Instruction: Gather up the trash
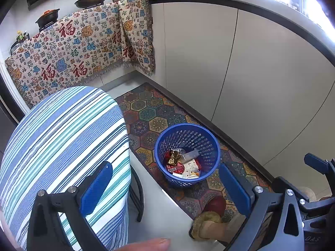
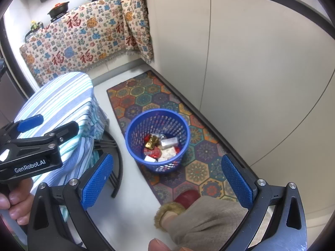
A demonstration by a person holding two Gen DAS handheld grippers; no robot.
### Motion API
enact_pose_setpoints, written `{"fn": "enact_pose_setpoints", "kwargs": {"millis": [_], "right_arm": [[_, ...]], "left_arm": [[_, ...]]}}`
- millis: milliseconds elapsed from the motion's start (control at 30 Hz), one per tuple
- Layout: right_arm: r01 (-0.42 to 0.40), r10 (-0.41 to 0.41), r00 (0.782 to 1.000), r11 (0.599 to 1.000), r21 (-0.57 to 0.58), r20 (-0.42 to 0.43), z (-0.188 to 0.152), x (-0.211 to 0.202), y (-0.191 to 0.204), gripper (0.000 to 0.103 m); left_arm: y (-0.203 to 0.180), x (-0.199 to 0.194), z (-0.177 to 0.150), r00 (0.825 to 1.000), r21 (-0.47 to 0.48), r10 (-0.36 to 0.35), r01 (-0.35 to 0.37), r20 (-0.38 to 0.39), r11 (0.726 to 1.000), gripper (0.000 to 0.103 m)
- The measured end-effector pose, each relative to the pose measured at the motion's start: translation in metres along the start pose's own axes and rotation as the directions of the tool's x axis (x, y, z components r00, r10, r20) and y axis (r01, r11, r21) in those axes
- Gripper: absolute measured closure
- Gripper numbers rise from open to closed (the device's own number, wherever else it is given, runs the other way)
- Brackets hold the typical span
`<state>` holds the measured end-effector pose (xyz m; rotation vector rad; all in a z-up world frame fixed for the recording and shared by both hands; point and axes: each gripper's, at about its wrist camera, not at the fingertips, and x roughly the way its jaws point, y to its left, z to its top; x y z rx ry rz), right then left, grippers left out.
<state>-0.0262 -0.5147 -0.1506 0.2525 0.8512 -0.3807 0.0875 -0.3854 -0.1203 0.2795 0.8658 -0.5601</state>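
Observation:
A blue mesh basket [image 1: 188,126] [image 2: 157,111] stands on the patterned rug on the floor. It holds trash: a gold wrapper [image 1: 174,159] [image 2: 151,142], red wrappers and white packets. My left gripper [image 1: 165,188] hovers above and nearer than the basket, open, with nothing between its blue pads. In the same way my right gripper [image 2: 167,179] is held over the floor, open and empty. The left gripper [image 2: 50,125] also shows at the left of the right wrist view, above the striped cloth.
A round stand covered in blue striped cloth [image 1: 62,136] [image 2: 62,98] is left of the basket. Grey cabinet doors [image 1: 230,62] run along the right. A person's red slippered foot [image 1: 215,205] [image 2: 186,196] rests on the hexagon rug [image 1: 146,108]. Pots sit on a cloth-draped counter [image 1: 73,48] behind.

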Motion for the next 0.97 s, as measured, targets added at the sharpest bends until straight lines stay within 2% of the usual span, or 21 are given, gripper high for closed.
{"fn": "enact_pose_setpoints", "kwargs": {"millis": [733, 967], "right_arm": [[-0.002, 0.002, 1.0, 1.0, 0.012, -0.01, -0.0031, 0.0012, 0.0017, 0.0], [-0.001, 0.001, 1.0, 1.0, 0.023, -0.013, -0.0007, 0.0025, -0.0064, 0.0]], "left_arm": [[-0.0052, 0.0012, 0.0003, 1.0, 0.015, -0.012, 0.012, 0.006, 1.0, 0.0], [-0.0099, 0.0002, -0.0025, 1.0, 0.033, 0.005, -0.006, 0.023, 0.999, 0.0]]}}
